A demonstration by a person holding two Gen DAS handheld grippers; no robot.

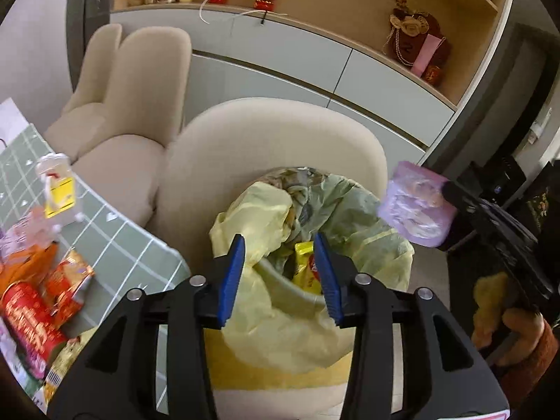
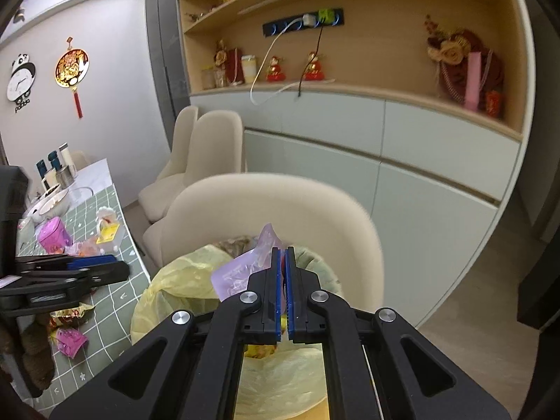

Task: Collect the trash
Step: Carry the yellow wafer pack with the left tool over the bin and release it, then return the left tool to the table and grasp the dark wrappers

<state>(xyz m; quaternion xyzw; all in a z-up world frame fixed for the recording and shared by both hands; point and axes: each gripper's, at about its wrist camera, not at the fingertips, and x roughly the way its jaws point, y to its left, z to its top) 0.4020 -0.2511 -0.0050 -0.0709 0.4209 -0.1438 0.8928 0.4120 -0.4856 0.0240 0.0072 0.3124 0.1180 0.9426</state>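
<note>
On the far left is the desk (image 1: 115, 245) with its green checked cloth. Snack trash lies on it: a red packet (image 1: 26, 318) and an orange packet (image 1: 70, 280) side by side near the desk's edge. A little further back stands a clear plastic box with a yellow label (image 1: 57, 189). In the right wrist view a pink wrapper (image 2: 70, 341) lies on the cloth too, close to the near edge.

Next comes the left tool (image 1: 280, 280). Its blue fingers (image 1: 232, 280) are apart and nothing is between them. It hangs over the trash bin (image 1: 290, 280), pointing down into it. The bin has a yellow bag (image 1: 280, 329) in it, and the bag folds out over the rim. A yellow wrapper (image 1: 308, 266) sits inside the bin, seen right between the blue fingers. The bin is just beside the desk, in front of a cream chair (image 1: 273, 133).

To the right is the right tool (image 2: 284, 280). Its fingers are pressed together on a purple wrapper (image 2: 241, 273). The wrapper sticks out to the left and is held above the bin's open top. A hand (image 1: 504, 322) in a fuzzy sleeve holds this tool. Behind everything is a long cupboard (image 2: 385, 147) with a wooden shelf.
</note>
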